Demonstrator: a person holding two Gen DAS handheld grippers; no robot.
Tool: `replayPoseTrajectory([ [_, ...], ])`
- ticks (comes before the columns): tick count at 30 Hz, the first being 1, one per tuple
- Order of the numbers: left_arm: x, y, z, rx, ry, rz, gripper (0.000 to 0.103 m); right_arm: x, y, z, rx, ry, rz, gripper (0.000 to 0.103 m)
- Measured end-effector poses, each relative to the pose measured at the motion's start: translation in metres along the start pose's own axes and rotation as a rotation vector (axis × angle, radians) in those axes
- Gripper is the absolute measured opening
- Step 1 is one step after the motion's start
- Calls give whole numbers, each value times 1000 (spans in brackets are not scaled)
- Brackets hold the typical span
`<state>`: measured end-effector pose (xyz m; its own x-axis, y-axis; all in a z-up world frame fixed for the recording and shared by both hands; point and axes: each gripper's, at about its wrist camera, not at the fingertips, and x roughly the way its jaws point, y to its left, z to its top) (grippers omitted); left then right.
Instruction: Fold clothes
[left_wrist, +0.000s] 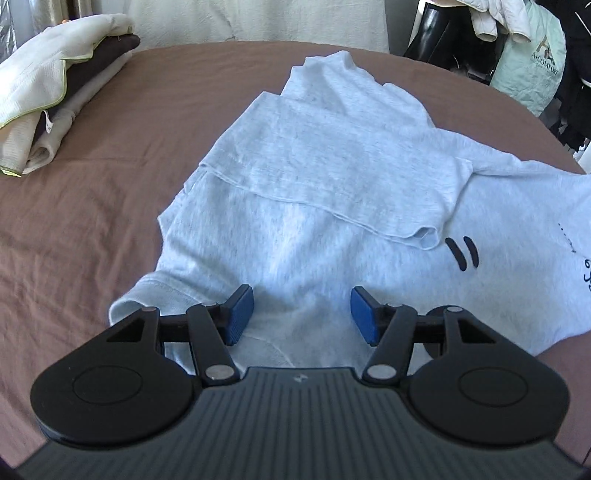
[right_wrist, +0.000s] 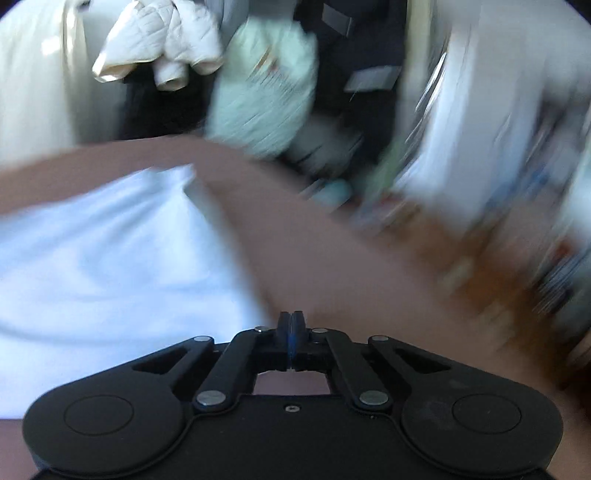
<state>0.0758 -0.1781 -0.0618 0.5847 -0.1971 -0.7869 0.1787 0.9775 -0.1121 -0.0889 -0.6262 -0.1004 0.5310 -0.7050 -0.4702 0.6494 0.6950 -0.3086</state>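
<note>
My left gripper (left_wrist: 302, 314) has its fingers spread wide and empty over the grey T-shirt (left_wrist: 332, 192), which lies part-folded on the bed (left_wrist: 92, 221) just ahead. Closing here, I judge, could pinch several layers and drag the flap loose. My right gripper (right_wrist: 291, 325), fingers pressed together on nothing, gives only blur; the folded stack (left_wrist: 55, 88), far left, shows in the left view alone.

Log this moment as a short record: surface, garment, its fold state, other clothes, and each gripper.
surface: brown bedsheet
garment: light grey T-shirt with dark print, lying on the sheet
fold state: one side with its sleeve folded over the body; rest unfolded
other clothes: folded stack at far left of the bed
left gripper: open, over the shirt's near edge
right gripper: shut, nothing visible between its fingers; view motion-blurred
</note>
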Motion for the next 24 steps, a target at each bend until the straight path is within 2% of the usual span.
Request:
replayPoseTrajectory([
  [2,0,5,2,-26,11,-5,58,7,-10,6,4,17,-24,0],
  [3,-1,6,3,-31,16,-6,58,6,-18,9,57,45,14,0],
  [4,-2,6,5,-34,22,-5,58,1,-24,10,134,81,85,0],
  [7,-10,3,5,-39,40,-3,58,-12,-39,10,362,194,296,13],
  [9,-19,4,4,-66,53,-18,58,-13,-32,-5,516,294,420,36],
  [12,-30,4,-1,-96,65,-56,60,-14,-20,-28,731,437,605,38],
  [13,-33,3,-2,-96,64,-66,63,-10,-12,-32,758,460,649,38],
  [14,-32,2,-5,-91,67,-67,63,-6,-5,-34,761,464,655,38],
  [16,-28,2,-9,-85,83,-63,63,6,3,-31,766,435,601,37],
  [17,-26,3,-11,-92,91,-62,63,14,2,-30,781,411,581,32],
  [18,-24,5,-12,-99,91,-67,63,21,1,-29,792,386,556,18],
  [19,-23,6,-13,-105,90,-72,63,28,-2,-27,795,361,523,13],
  [24,-19,12,-12,-116,92,-84,63,43,-3,-2,696,211,366,8],
])
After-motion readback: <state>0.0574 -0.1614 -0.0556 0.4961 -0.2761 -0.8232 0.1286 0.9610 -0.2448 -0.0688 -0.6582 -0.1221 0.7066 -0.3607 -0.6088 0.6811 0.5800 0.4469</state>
